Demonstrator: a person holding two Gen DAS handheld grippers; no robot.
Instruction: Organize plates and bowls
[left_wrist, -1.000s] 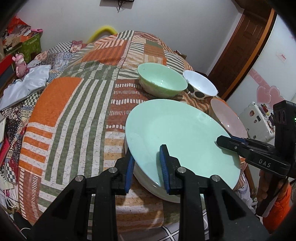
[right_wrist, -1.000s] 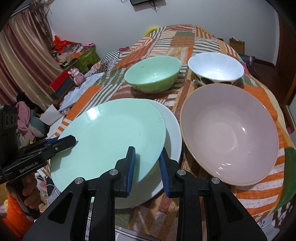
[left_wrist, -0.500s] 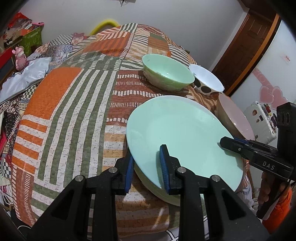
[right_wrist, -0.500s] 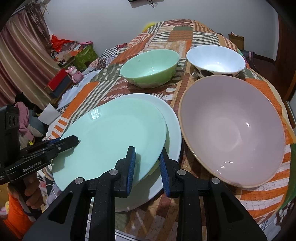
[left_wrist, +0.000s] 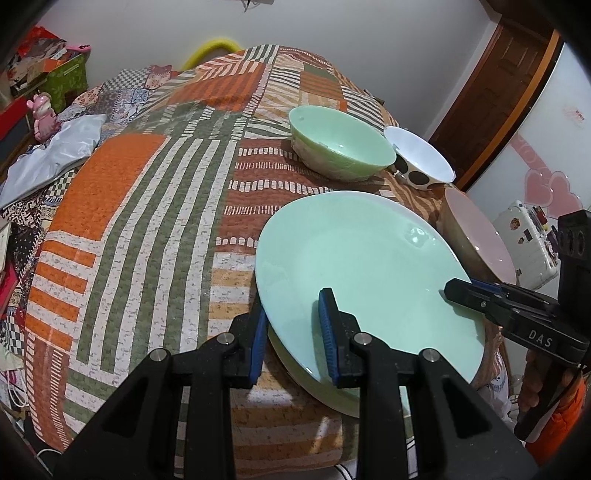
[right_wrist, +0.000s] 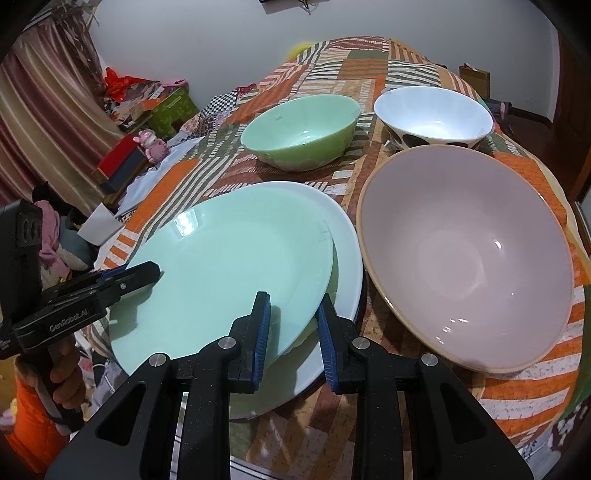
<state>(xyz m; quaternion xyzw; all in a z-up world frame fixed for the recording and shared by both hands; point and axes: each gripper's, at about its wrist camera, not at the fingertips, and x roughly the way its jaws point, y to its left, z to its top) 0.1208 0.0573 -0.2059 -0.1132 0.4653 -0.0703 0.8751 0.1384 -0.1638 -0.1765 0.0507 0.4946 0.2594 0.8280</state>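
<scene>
Two black grippers with blue pads pinch opposite edges of a mint green plate (right_wrist: 229, 266): the right gripper (right_wrist: 293, 325) clamps its near rim, the left gripper (left_wrist: 293, 332) its other side. The plate sits tilted over a white plate (right_wrist: 343, 258) on a patchwork quilt (left_wrist: 147, 221). Just beside lies a wide pink bowl (right_wrist: 469, 254); farther back, a green bowl (right_wrist: 301, 131) and a white spotted bowl (right_wrist: 434, 116).

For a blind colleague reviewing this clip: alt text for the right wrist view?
Two hand-held grippers clamp opposite edges of a mint green plate, tilted above a white plate on a patchwork quilt. A pink bowl sits right; green and white bowls behind.
</scene>
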